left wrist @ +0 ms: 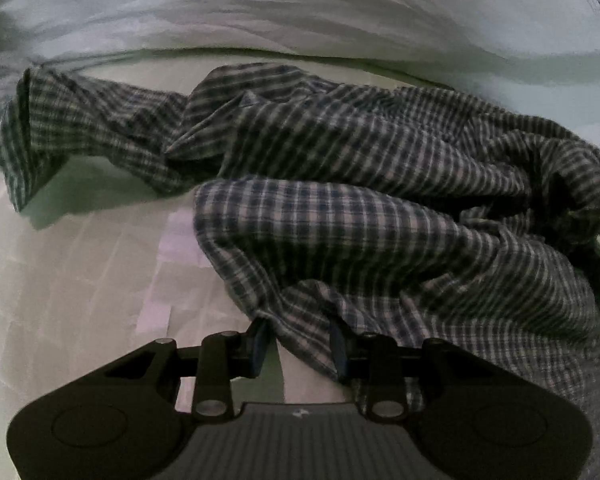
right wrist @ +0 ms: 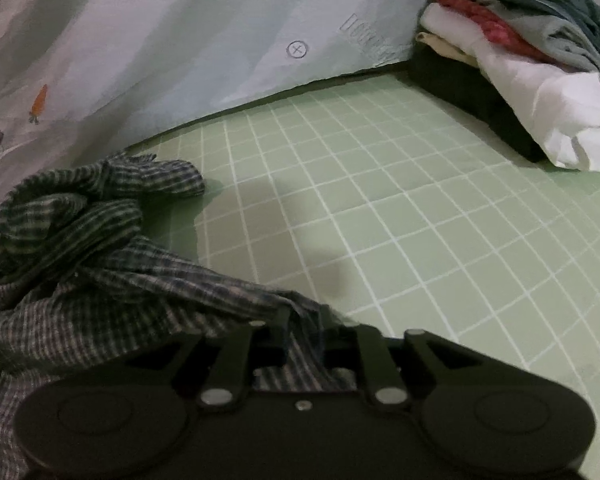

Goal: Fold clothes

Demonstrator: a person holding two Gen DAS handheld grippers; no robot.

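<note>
A blue-and-white checked shirt (left wrist: 340,220) lies crumpled on the mat, one sleeve stretched out to the left. My left gripper (left wrist: 300,344) stands at its near hem, fingers apart, with a fold of the hem lying loose between them. In the right wrist view the same shirt (right wrist: 100,280) is bunched at the left. My right gripper (right wrist: 306,340) is at its right-hand edge, where a strip of cloth fills the narrow gap between the fingers; they do not appear to pinch it.
A green mat with a white grid (right wrist: 380,200) covers the surface. A stack of folded clothes (right wrist: 520,60) rests on a dark block (right wrist: 460,92) at the far right. A pale sheet with carrot prints (left wrist: 260,8) rises behind the mat.
</note>
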